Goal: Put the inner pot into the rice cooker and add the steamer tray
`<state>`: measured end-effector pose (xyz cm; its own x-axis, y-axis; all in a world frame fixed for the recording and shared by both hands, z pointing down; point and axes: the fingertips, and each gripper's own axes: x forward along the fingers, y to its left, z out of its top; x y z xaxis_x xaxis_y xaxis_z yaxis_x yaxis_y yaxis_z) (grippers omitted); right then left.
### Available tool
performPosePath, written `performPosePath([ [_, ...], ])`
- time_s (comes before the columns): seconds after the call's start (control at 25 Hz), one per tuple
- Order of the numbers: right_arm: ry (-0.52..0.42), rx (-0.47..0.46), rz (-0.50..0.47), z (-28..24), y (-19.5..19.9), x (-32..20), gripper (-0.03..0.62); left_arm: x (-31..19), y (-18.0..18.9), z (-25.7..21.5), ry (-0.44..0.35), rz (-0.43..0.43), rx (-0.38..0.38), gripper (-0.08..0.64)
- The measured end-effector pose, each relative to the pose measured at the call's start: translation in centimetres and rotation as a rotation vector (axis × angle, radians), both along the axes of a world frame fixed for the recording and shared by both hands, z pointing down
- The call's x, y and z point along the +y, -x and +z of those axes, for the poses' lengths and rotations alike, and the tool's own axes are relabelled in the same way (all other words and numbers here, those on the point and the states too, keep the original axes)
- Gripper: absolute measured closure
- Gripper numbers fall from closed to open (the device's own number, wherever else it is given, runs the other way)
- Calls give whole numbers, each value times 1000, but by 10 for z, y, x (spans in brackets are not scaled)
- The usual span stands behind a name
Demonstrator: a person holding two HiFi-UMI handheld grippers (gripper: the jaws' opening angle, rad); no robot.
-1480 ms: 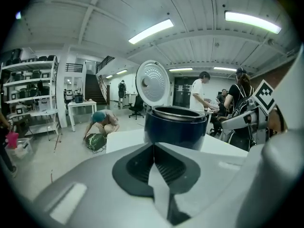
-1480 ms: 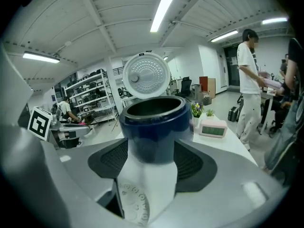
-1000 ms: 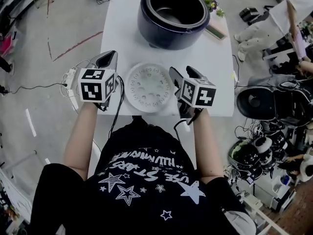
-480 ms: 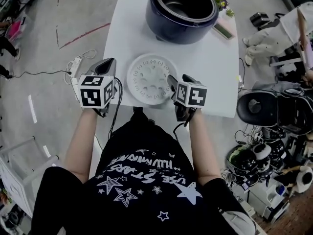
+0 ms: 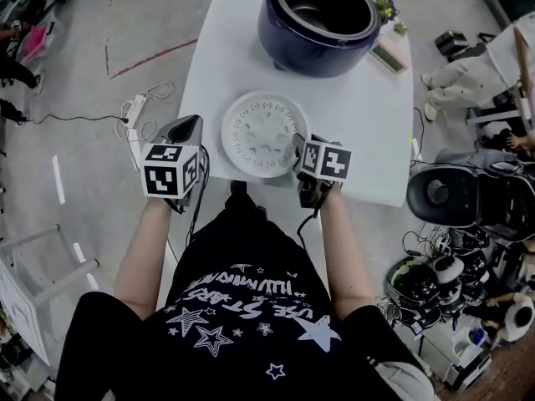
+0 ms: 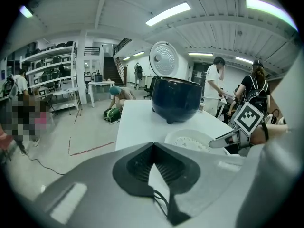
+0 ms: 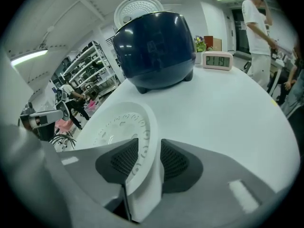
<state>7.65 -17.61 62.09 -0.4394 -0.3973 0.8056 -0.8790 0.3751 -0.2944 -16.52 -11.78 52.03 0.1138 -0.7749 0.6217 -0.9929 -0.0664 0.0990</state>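
Both grippers have sunk toward the near edge of the white table (image 5: 368,115) since the earlier frame, and the right one's jaws have just been closing. At far left the grey workshop floor (image 5: 75,149) carries a red tape line (image 5: 138,58) and a white power strip (image 5: 134,107). The left gripper (image 5: 191,124) hovers at the table's near left corner, its jaws tip to tip and holding nothing. Just right of it the white steamer tray (image 5: 261,132) lies flat on the table. The right gripper (image 5: 299,147) pinches the tray's near right rim between its pads. Farther back stands the dark blue rice cooker (image 5: 319,11), its lid (image 6: 164,58) raised, with a small digital clock (image 7: 217,60) beside it. More rice cookers (image 5: 439,195) crowd the floor at right.
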Motion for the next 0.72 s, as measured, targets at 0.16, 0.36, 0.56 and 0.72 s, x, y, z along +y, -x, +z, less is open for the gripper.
performPosePath([
  [0.16, 15, 0, 6, 5, 1, 1, 487, 10, 0, 0, 7, -13, -1, 560],
  [0.36, 20, -18, 36, 6, 0, 0, 503, 23, -2, 1, 13, -22, -2, 560],
  [0.56, -11, 5, 18, 3, -3, 3, 534, 34, -4, -1, 10, -23, -9, 560],
  [0.72, -30, 7, 8, -3, -7, 9, 534, 41, -5, -6, 5, -28, -10, 560],
])
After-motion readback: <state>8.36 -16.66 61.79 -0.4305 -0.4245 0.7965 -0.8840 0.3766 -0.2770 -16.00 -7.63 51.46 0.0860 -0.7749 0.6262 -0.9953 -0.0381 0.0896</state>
